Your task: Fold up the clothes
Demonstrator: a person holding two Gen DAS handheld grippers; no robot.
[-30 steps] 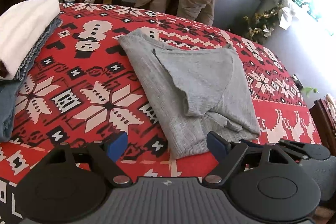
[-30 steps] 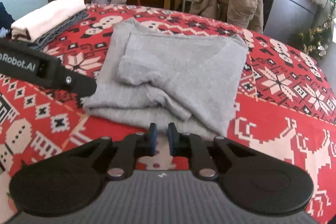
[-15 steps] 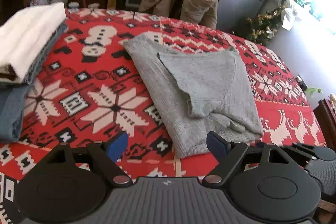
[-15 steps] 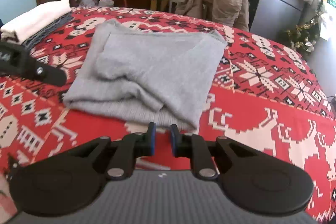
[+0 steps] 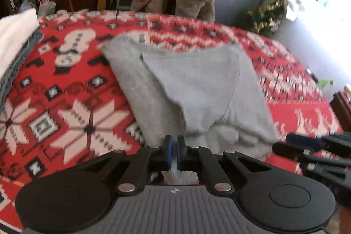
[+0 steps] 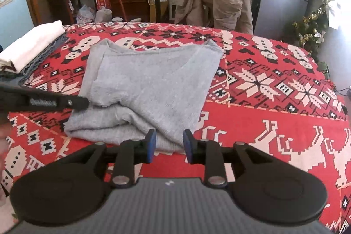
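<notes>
Partly folded grey sweater (image 6: 151, 84) lying on the red patterned desk (image 6: 274, 124). Left gripper (image 5: 173, 154): fingers closed on the sweater's near hem, fabric pinched between the blue pads. Right gripper (image 6: 170, 146): fingers opening just above the near edge, clamping nothing. Folded stack (image 6: 33, 45) far left.

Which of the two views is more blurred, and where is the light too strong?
The left wrist view is smeared by motion: the grey sweater and the tablecloth look soft, and the window area at upper right is washed out white. The right wrist view is sharper, with clear tablecloth patterns; its straight lines bend near the edges.
</notes>
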